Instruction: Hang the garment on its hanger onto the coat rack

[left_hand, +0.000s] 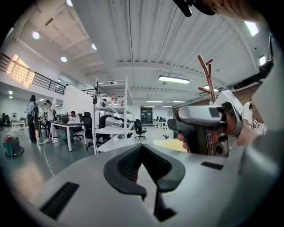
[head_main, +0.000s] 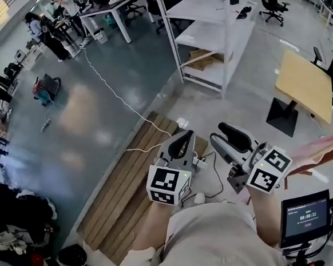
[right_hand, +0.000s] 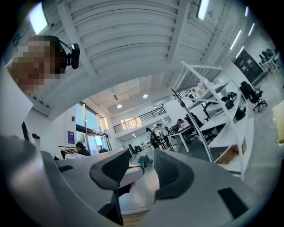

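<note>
Both hovered empty above the grey floor [head_main: 96, 112], the left gripper [left_hand: 141, 150] closed tip to tip and the right gripper [right_hand: 143, 156] narrowly parted, while the limp, light-looking pale pink garment [head_main: 327, 145] showed near right, likely best taken by its stiff hanger's neck.

My right gripper [left_hand: 177, 126] hides the lower part of the coat rack [left_hand: 207, 75]; pink cloth [head_main: 323, 149] runs off the right edge.

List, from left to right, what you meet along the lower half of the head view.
Dark heap of belongings → left gripper → right gripper → small screen.
</note>
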A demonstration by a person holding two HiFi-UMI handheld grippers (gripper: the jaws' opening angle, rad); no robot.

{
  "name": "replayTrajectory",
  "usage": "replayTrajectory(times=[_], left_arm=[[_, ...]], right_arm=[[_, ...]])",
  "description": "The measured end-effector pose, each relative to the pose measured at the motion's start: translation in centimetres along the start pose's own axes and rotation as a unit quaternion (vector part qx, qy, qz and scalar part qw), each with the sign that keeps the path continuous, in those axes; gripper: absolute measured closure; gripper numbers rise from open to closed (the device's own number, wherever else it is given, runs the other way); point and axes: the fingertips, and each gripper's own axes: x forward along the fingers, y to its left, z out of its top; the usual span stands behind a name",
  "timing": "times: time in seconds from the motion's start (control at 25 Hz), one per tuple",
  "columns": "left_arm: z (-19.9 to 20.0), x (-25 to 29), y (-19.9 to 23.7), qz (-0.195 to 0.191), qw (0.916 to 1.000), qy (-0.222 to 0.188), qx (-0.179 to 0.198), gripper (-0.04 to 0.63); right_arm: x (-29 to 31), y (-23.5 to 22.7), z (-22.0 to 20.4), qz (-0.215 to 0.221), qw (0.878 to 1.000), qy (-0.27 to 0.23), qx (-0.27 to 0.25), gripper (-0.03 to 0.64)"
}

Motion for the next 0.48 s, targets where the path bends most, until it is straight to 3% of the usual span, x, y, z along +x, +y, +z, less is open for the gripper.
replayTrajectory(times=[0.28,0.48], left_arm=[[-2.2,-1.7,0.3,0.023,0.9993,0.012,-0.027,0.589],[-3.1,-1.4,-0.5,0.016,0.9989,0.015,-0.041,0.589]], right_arm=[[-0.8,-1.6,-4.2,-0.022,0.999,0.036,0.021,0.436],[-1.3,-3.0,-5.3,-0.033,0.998,0.040,0.037,0.437]])
